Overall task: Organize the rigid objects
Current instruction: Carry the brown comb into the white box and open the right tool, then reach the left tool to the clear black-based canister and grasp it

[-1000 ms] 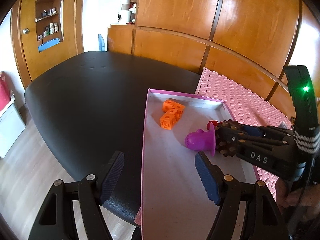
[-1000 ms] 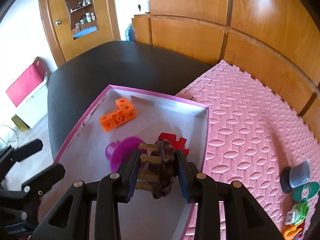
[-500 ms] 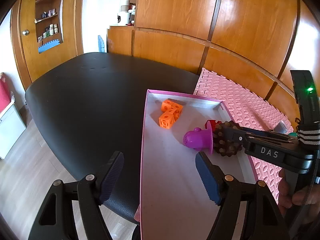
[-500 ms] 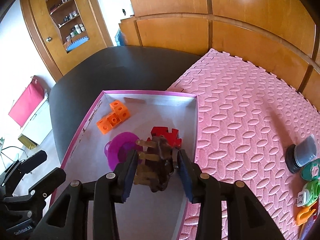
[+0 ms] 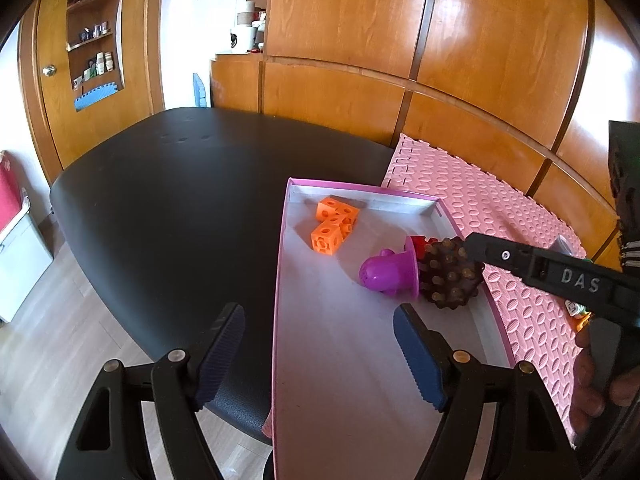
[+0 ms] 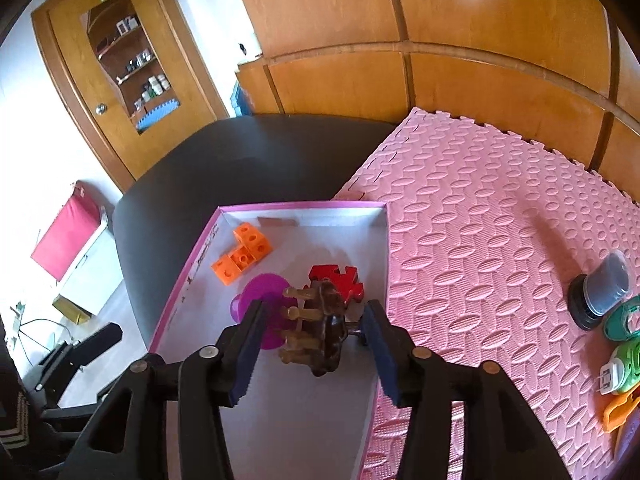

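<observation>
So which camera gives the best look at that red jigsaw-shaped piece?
The right wrist view: the red piece lies in the box, its notched outline showing. In the left wrist view only a sliver shows behind the purple toy.

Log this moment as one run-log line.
right hand-held gripper: jaws opening, brown spiky toy between them, released | toy in pink box | left hand-held gripper: open, empty

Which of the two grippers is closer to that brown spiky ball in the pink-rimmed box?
The right gripper: its jaws are opening around the brown spiky ball, pads just off it. The left gripper hangs back over the pink-rimmed box's near edge, empty.
</observation>
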